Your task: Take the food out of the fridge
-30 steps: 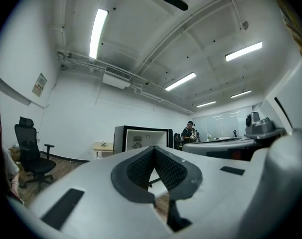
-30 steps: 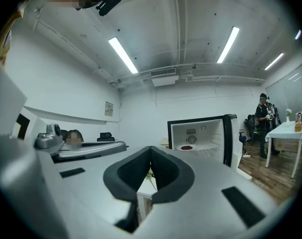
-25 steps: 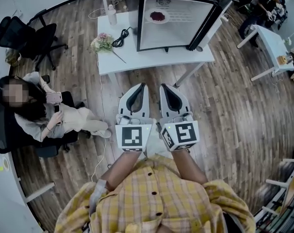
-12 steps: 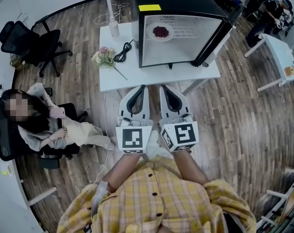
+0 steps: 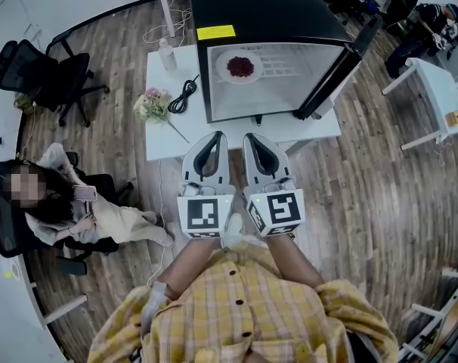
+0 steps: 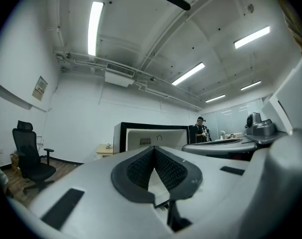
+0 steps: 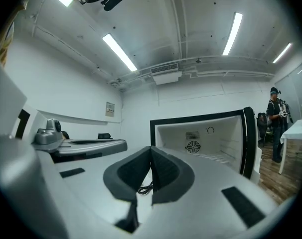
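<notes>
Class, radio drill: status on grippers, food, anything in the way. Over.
Shut and empty: left gripper, right gripper. In open fridge: food on plate. Nothing blocking.

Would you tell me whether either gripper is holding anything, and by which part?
Nothing is held: the left gripper and the right gripper are both shut and empty.

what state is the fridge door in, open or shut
Open: the door stands swung out at the right, and the plate of food shows inside.

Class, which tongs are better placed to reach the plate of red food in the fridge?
Right, probably: right tongs line up with the white plate of red food; left tongs aim at the left wall of the black fridge.
</notes>
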`<state>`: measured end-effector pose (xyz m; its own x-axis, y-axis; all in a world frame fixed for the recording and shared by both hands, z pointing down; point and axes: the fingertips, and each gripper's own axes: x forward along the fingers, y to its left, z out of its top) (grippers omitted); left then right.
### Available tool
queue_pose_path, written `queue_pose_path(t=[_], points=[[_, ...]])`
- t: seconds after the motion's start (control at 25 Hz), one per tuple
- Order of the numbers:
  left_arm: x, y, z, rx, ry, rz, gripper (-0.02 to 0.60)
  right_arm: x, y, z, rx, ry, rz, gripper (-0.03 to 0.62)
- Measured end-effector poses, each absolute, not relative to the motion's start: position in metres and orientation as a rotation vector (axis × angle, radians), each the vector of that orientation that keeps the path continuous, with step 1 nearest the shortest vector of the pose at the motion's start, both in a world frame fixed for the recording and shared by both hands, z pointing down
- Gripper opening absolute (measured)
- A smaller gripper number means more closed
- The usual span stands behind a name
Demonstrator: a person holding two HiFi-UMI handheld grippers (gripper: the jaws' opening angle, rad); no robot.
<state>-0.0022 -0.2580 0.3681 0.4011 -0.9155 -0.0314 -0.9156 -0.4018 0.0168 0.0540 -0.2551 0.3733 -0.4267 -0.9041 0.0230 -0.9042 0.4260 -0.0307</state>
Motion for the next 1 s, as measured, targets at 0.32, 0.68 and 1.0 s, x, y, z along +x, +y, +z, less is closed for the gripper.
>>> queue_pose_path(t=[0.32,0.68,1.0], points=[[0.009,-0.285,0.374,-2.603,1.751,0.03,0.008,0.066,-0.287,0.38,1.654,-2.676,0.088,0.008],[0.005,-0.314,0.379,-2.622,1.737,0.018,0.008,0.063,-0.314,0.388,1.658,-2.655,0.14,0.008],[0.003,-0.335,0.381,-2.659,1.674,0.005,0.008,0.064,-0.35,0.408,1.708,-2.68,0.424,0.008]])
